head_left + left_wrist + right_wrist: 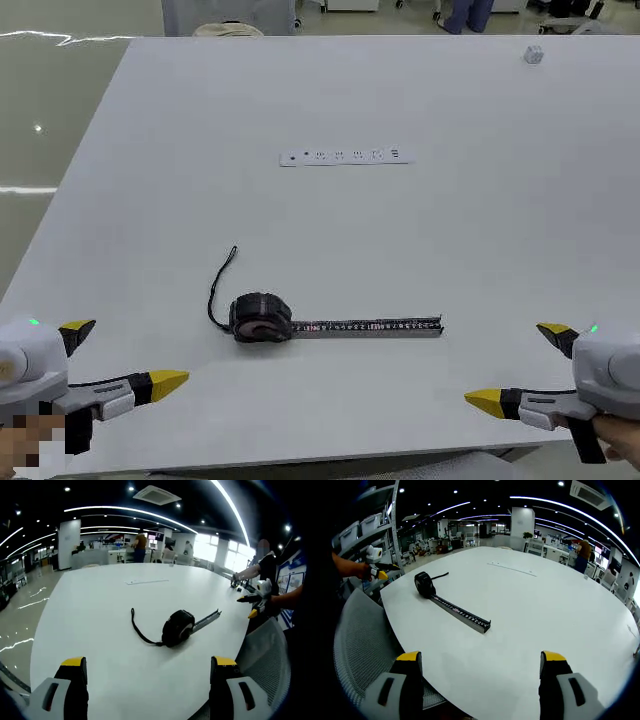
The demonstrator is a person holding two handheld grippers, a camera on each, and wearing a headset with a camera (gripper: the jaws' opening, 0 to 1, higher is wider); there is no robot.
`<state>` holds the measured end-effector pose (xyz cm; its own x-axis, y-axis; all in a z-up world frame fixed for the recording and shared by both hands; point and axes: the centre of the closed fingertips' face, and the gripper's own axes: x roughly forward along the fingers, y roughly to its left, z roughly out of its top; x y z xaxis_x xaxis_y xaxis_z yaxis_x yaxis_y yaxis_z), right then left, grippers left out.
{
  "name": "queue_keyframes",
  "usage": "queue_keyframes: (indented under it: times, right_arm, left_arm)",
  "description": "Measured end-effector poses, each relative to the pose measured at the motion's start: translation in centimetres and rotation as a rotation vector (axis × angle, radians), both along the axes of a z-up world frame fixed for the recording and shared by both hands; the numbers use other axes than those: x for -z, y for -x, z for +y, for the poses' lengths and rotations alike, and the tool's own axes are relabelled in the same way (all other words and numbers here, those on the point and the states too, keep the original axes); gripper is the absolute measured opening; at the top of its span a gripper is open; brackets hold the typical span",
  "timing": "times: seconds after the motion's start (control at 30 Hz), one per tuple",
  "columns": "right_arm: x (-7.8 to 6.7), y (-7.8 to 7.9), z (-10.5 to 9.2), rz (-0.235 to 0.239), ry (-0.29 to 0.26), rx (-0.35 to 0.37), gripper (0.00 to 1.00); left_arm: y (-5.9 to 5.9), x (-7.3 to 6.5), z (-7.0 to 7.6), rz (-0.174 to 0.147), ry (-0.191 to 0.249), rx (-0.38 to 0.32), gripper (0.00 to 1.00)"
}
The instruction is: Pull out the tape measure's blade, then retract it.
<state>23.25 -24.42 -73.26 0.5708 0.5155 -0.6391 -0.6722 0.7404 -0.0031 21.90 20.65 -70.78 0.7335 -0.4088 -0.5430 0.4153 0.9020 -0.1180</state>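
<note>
A black tape measure (261,318) lies on the white table (400,230) with a short length of blade (368,326) pulled out to the right and a black wrist strap (218,285) curling off its left. The same tape measure (177,626) sits ahead in the left gripper view, and the tape measure (424,584) with its blade (461,613) shows in the right gripper view. My left gripper (128,356) hangs open at the table's near left edge. My right gripper (518,365) is open at the near right edge. Both are well apart from the tape.
A white power strip (345,156) lies flat at mid-table, beyond the tape. A small pale object (533,54) rests near the far right corner. A grey mesh chair (365,645) stands at the near edge. People stand in the room behind.
</note>
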Motion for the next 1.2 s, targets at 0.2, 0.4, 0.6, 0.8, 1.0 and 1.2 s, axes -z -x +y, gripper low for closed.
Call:
queue_keyframes:
  times: [0.2, 0.4, 0.6, 0.8, 1.0, 1.2]
  right_arm:
    - [-0.2, 0.5, -0.5, -0.014, -0.009, 0.025, 1.0]
    - [-0.1, 0.6, -0.8, -0.014, -0.01, 0.038, 1.0]
    - [-0.1, 0.6, -1.0, -0.011, -0.006, 0.041, 1.0]
    - [0.1, 0.8, -1.3, -0.009, -0.003, 0.044, 1.0]
    - [0.3, 0.9, -1.8, -0.002, 0.02, 0.036, 0.99]
    - [0.3, 0.5, -2.1, -0.015, 0.071, -0.021, 0.96]
  left_arm:
    - [0.4, -0.2, 0.4, -0.009, 0.014, -0.031, 1.0]
    - [0.6, -0.1, 0.2, -0.008, 0.012, -0.032, 1.0]
    - [0.4, -0.3, 0.1, -0.014, 0.012, -0.036, 1.0]
    - [0.3, -0.5, 0.1, -0.021, 0.007, -0.039, 1.0]
    - [0.4, -0.7, 0.0, -0.025, 0.008, -0.051, 1.0]
    - [0.5, -0.8, -0.3, -0.013, 0.017, -0.08, 1.0]
